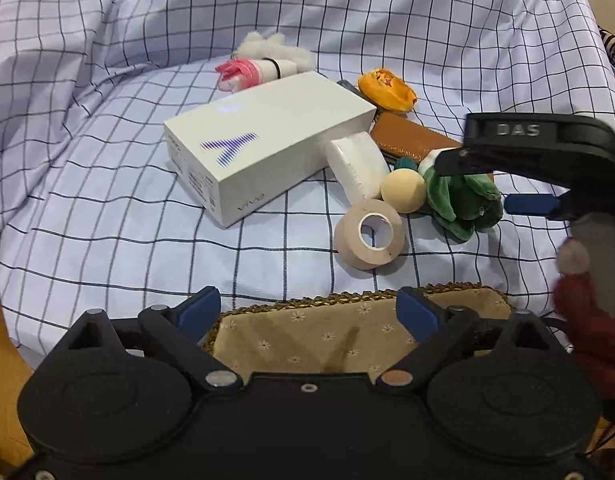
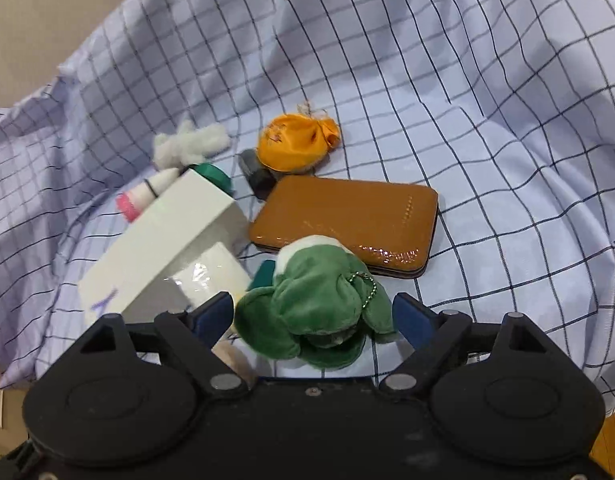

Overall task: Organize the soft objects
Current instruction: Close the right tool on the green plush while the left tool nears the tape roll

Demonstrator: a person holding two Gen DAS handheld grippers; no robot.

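Note:
A green plush toy [image 2: 319,312] with a ball chain lies on the checked cloth between the open jaws of my right gripper [image 2: 313,320]; the pads stand beside it, apart from it. It also shows in the left wrist view [image 1: 463,200], under the right gripper [image 1: 487,180]. My left gripper [image 1: 307,312] is open and empty over a woven basket [image 1: 347,344] with a floral lining. An orange soft pouch [image 2: 295,144], a white fluffy toy [image 2: 187,144] and a pink-and-white roll [image 1: 247,72] lie farther back.
A white phone box [image 1: 263,144], a white packet [image 1: 359,168], a cream ball [image 1: 403,190], a tape roll [image 1: 369,240] and a brown leather case [image 2: 347,220] crowd the cloth. A red knitted thing [image 1: 591,320] hangs at the right edge.

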